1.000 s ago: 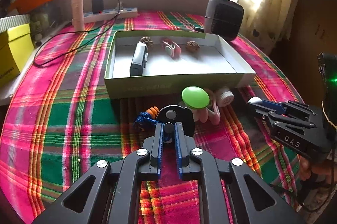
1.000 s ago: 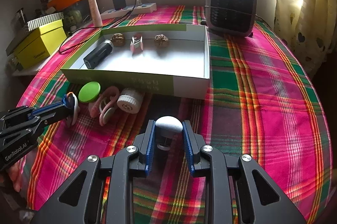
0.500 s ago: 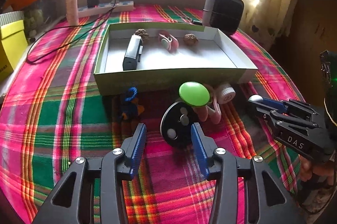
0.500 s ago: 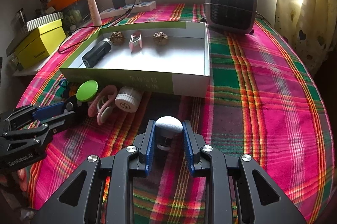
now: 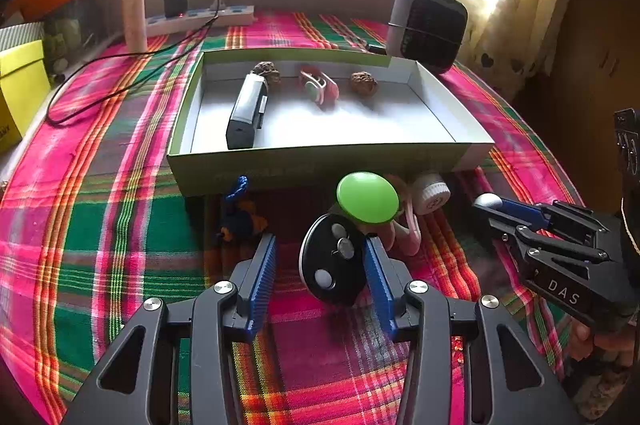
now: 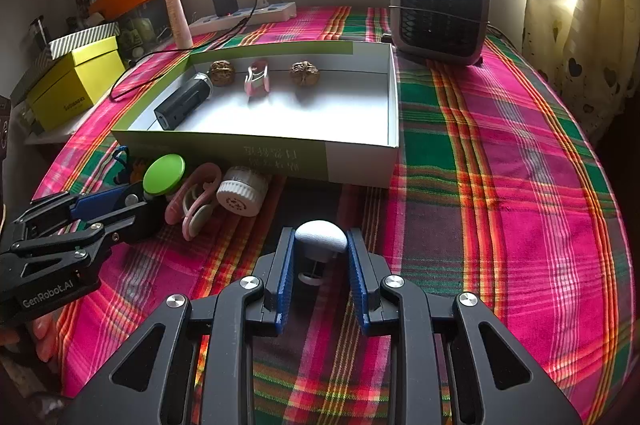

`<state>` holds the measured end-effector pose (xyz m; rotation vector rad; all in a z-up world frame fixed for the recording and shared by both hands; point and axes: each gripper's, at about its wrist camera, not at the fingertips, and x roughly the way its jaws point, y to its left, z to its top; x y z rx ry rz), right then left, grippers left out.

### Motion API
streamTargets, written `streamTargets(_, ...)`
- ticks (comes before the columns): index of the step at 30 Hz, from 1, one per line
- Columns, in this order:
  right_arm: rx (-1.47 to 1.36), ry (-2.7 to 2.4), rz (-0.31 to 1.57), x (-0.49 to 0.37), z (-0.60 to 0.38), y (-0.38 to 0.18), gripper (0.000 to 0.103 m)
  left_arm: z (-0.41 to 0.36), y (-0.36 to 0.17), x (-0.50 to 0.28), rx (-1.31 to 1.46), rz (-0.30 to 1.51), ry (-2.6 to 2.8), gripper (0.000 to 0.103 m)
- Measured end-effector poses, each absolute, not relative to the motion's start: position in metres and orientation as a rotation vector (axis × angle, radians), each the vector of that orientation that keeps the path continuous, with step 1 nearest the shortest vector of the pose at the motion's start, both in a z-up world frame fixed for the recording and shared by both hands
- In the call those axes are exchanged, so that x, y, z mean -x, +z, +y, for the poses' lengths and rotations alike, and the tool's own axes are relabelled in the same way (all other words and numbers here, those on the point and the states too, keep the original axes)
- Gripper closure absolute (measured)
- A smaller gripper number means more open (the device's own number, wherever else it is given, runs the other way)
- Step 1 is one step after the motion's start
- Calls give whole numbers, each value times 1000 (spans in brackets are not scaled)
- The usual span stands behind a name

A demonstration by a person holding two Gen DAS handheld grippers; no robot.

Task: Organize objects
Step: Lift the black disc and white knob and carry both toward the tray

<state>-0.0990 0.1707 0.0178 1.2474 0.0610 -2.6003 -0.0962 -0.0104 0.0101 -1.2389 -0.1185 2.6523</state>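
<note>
Since sorting is under way: most loose things lie just in front of the shallow green-and-white cardboard box (image 5: 320, 161).
Key relation: the black round disc with silver studs (image 5: 332, 265) stands on edge between the left gripper's (image 5: 320, 277) blue pads, nearer its right pad; its flat face is turned towards the camera and slightly left.
Left gripper: about half open, jaws just narrowing from wider, disc between them but not visibly clamped.
Right gripper (image 6: 320, 265): closed on a small white round-capped knob (image 6: 321, 236), right of the box's front corner.
Nearer hand: the left, for the disc.
Other loose items: green round lid (image 5: 367, 197), pink rings (image 6: 196, 201), white ribbed cap (image 6: 242, 191), blue-orange cord (image 5: 240, 213).
Box contents: black bar (image 5: 246, 111), two walnuts, pink clip.
Writing: "DAS" on the right gripper, "GenRobot.AI" on the left; box print illegible.
</note>
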Motion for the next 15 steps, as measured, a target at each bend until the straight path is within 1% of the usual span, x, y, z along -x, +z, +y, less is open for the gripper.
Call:
streamTargets(2, -1248, -2600, 59, 99, 170, 18, 77, -10, 10, 96, 1239, -117, 2642, 74)
streamTargets(6, -1248, -2601, 62, 99, 170, 17, 77, -7, 10, 96, 1236, -93, 2651, 74)
streamTargets(15, -1249, -2601, 66, 99, 169, 17, 77, -8, 11, 95, 1230, -104, 2654, 77)
